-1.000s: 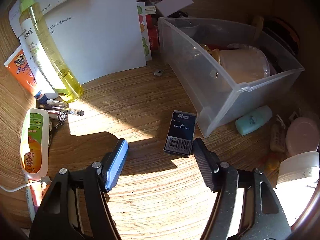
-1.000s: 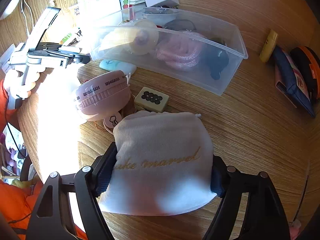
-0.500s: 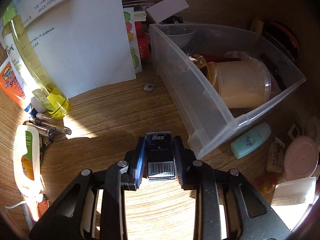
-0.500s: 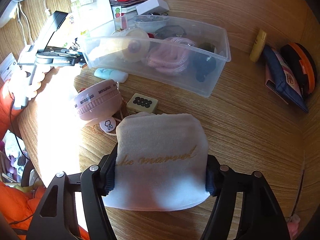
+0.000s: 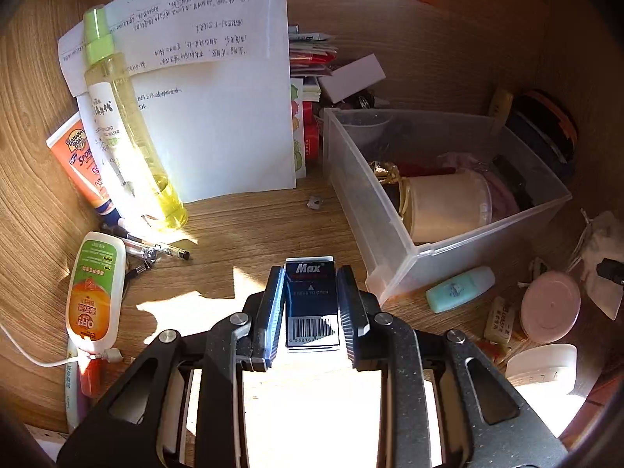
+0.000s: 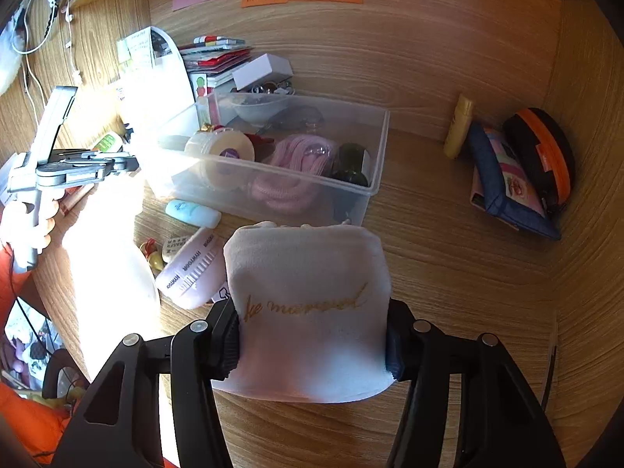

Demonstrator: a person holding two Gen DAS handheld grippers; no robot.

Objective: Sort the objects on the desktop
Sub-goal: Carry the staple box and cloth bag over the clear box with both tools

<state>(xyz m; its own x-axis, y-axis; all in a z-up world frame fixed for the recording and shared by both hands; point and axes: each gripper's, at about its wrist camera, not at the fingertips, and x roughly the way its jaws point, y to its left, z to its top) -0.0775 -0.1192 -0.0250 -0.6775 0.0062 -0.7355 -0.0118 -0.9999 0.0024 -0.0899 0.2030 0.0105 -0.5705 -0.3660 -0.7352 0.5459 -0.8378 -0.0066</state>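
The left gripper [image 5: 311, 304] was clamped on a dark staple box [image 5: 311, 304] (white "Max" lettering, barcode toward the camera), its fingers [image 5: 273, 308] pressed to both long sides, the box above the wooden desk [image 5: 241, 234]. Just right of it stood a clear bin [image 5: 413, 261] holding a cream jar [image 5: 444, 206]; a mint tube [image 5: 460, 288] lay outside the bin's near corner. To the left lay pens [image 5: 156, 247], an orange-labelled bottle [image 5: 95, 292] and a yellow spray bottle [image 5: 128, 136] across white paper [image 5: 218, 117]. The right gripper [image 6: 312, 335] held a white cloth pouch [image 6: 308, 308] with gold script, squeezed between its fingers [image 6: 394, 351] near the bin [image 6: 374, 187]. A pink round case [image 6: 195, 273] sat just left of the pouch.
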